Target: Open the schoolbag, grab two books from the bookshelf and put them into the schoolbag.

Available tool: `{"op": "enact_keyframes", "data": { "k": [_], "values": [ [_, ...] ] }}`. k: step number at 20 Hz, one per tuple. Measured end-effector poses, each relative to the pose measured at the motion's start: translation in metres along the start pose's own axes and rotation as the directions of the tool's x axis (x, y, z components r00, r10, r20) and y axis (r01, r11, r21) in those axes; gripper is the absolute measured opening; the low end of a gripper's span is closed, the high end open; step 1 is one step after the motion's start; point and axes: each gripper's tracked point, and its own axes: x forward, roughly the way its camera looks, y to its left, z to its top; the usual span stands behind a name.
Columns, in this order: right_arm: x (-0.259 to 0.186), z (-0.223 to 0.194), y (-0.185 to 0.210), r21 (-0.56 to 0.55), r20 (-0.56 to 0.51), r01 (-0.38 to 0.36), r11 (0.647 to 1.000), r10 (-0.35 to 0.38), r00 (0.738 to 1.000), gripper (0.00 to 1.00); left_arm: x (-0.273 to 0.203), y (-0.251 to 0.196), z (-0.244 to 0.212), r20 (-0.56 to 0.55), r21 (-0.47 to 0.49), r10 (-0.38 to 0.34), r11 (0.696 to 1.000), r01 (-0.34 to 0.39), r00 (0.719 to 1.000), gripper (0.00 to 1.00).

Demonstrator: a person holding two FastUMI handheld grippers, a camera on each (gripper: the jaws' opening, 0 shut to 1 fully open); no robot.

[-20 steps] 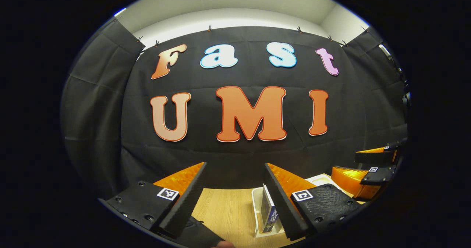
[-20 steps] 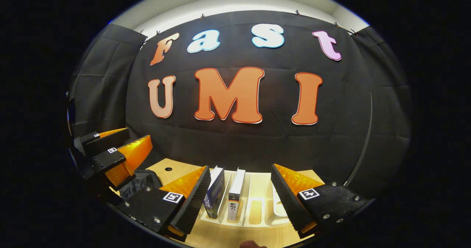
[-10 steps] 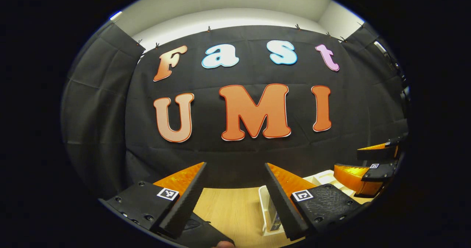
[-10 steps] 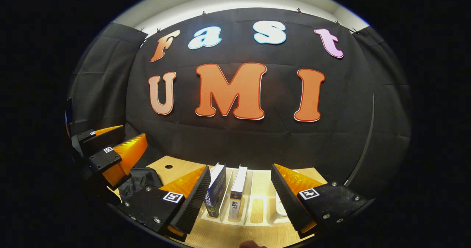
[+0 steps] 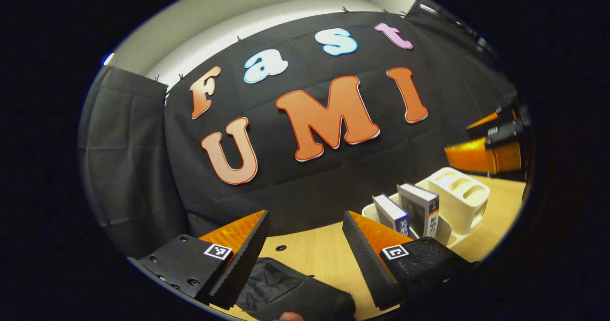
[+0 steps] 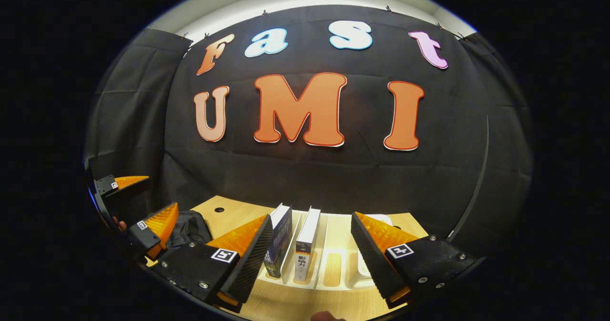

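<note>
In the right gripper view, a cream bookshelf (image 6: 333,283) is sitting on the wooden surface (image 6: 228,214) at 6 o'clock, its slots running away from the camera. Two books are standing upright in its left slots: a dark blue book (image 6: 279,242) and, just beside it, a white-topped book (image 6: 306,245), spines facing the camera and long axes pointing up. The other slots are lying bare. The right gripper (image 6: 310,259) is hovering with its fingers spread wide, holding nothing, the books between them.

In the left gripper view, the black schoolbag (image 5: 290,292) is lying flat on the surface at 6 o'clock, partly under the left gripper (image 5: 305,256), which is also gaping open and empty. The bookshelf (image 5: 460,195) is showing at 4 o'clock, both books leaning slightly in it.
</note>
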Motion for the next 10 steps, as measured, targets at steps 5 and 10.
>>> {"op": "enact_keyframes", "data": {
  "k": [5,10],
  "values": [
    [0.006,-0.016,-0.004,-0.022,-0.022,-0.003,1.000,0.003,1.000,0.98,-0.024,-0.016,-0.067,-0.090,0.249,-0.002,0.968,0.024,0.996,0.98],
    [0.012,-0.035,-0.005,-0.035,-0.054,-0.020,0.999,0.018,0.998,0.98,-0.039,-0.038,-0.143,-0.205,0.447,-0.018,0.888,0.110,0.979,0.98]
  ]
}}
